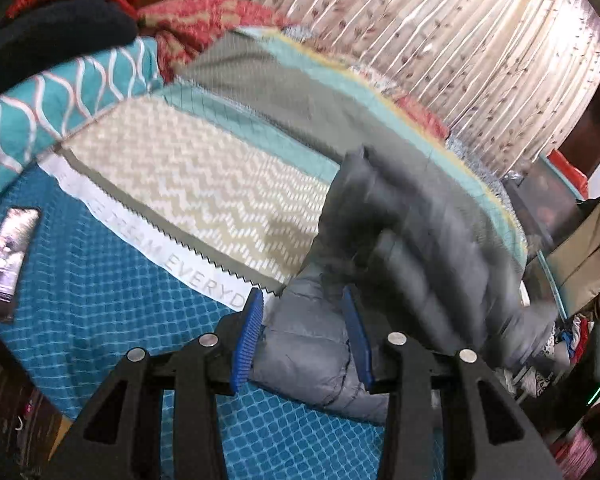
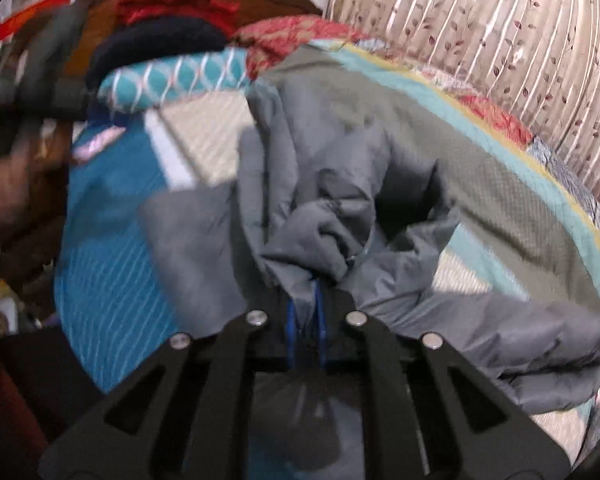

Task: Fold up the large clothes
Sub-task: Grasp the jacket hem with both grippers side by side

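Over the bed [image 1: 100, 300], my left gripper [image 1: 304, 332] squeezes the grey puffy jacket [image 1: 312, 360]; my right gripper [image 2: 305, 320] pinches it tight.

- The right gripper [image 2: 306, 312] has its blue pads pressed nearly together on a bunched fold of the grey padded jacket [image 2: 320, 184].
- The jacket hangs from the grip, spreading over a bed [image 2: 112, 248] with a blue checked cover.
- A teal patterned pillow [image 2: 172, 76] lies beyond.
- A leaf-printed curtain [image 2: 500, 40] hangs behind.
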A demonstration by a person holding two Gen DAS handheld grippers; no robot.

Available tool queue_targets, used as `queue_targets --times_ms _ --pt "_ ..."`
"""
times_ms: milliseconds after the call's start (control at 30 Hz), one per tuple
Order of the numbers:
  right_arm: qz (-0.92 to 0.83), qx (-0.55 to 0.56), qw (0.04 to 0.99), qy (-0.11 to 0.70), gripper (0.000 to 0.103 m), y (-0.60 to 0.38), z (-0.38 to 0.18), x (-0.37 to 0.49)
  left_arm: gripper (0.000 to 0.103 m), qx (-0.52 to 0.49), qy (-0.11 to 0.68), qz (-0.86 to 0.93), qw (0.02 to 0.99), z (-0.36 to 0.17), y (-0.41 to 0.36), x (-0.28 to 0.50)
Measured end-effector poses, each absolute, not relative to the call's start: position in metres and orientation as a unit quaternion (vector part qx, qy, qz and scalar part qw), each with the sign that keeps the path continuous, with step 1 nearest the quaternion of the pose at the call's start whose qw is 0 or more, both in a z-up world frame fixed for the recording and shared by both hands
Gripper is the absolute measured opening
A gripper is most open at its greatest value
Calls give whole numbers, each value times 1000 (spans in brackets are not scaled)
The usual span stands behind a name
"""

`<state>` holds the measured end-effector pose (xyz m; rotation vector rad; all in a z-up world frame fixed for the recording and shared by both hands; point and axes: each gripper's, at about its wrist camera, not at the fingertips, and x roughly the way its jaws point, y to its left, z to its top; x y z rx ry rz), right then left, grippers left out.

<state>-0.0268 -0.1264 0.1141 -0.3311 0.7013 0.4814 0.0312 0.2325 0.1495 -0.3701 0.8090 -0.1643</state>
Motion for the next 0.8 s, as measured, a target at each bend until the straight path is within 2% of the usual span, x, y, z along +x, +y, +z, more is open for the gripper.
queue_targets --times_ms 133,300,333,400,533,800 --pt "204 -178 892 361 8 -101 66 -67 54 -160 373 -119 906 168 204 14" --pt "165 -181 898 366 9 -84 28 -92 55 -116 370 -190 902 164 142 26" --pt "157 -167 900 371 10 -86 25 -93 57 -103 374 -201 900 160 129 31" --pt "160 -143 899 382 23 -90 24 -95 57 -58 401 -222 887 137 99 47" --pt "167 -95 906 377 51 -111 47 -114 57 -12 462 -212 861 83 68 59" --pt "71 33 951 299 53 -206 122 -131 58 -10 460 -218 860 64 61 33"
